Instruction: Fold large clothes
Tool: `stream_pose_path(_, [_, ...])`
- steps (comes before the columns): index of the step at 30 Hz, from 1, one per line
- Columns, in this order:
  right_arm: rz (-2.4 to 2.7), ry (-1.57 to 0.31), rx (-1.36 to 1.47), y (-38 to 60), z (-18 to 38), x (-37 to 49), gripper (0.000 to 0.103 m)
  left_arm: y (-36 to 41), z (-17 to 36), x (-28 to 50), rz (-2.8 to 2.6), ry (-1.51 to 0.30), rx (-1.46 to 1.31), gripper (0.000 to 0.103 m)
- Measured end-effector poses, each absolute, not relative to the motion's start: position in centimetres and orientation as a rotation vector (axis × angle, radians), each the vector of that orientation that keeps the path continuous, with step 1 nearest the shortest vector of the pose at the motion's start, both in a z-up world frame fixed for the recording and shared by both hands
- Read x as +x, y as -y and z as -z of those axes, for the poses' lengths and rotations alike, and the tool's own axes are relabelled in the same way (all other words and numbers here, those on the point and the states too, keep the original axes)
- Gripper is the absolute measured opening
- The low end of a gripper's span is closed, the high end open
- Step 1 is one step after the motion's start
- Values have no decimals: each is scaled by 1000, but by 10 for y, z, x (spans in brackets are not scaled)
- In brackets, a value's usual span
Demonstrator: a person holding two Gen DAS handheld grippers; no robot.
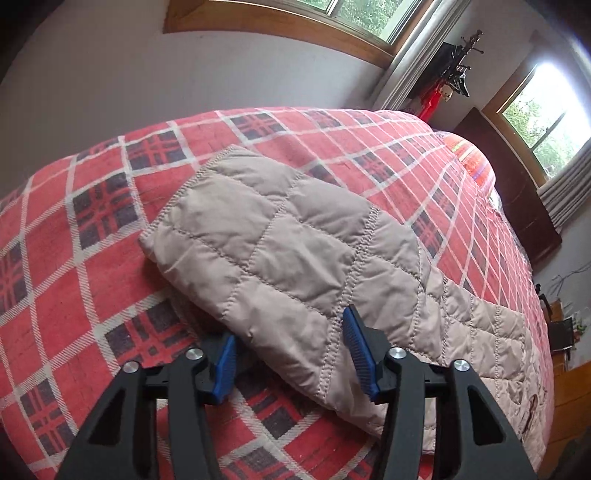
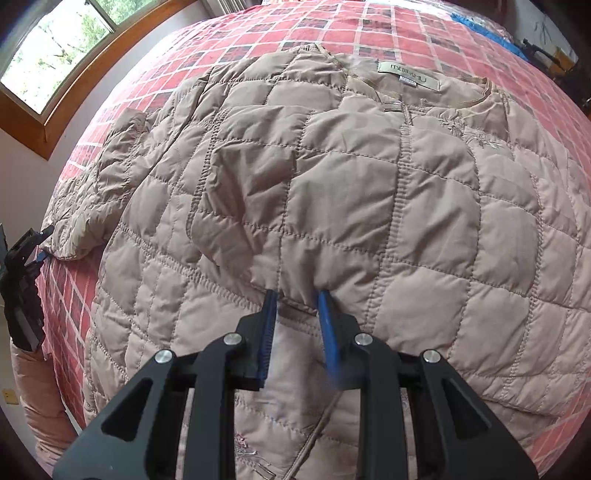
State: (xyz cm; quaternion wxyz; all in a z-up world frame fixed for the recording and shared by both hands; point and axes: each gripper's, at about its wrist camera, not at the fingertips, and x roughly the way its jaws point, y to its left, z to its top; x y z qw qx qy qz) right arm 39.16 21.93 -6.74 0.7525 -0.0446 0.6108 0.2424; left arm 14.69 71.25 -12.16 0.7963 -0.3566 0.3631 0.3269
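A quilted beige jacket (image 2: 332, 192) is lying puffy across the red plaid blanket (image 1: 74, 229), filling mid-frame. The right gripper (image 2: 297, 299) is pinching a fold; the left gripper (image 1: 291, 332) is gaping wide, straddling the sleeve (image 1: 258, 236).

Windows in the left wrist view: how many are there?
2. One window at the top centre; the other window at the right, beyond the bed. More may be hidden.
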Motion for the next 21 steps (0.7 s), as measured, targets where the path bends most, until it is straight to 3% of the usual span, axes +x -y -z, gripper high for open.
stream_pose_path(4, [-534, -1332, -101, -221, 69, 393, 25, -714, 122, 151, -715, -763, -744, 16])
stream_pose_path(6, [-543, -1337, -103, -221, 69, 394, 25, -710, 119, 150, -714, -746, -734, 10])
stream_pose_path(11, [-558, -1329, -94, -216, 69, 394, 24, -686, 91, 153, -720, -658, -642, 7])
stream_pose_path(21, [-543, -1309, -74, -196, 52, 381, 26, -555, 22, 195, -416, -577, -351, 7])
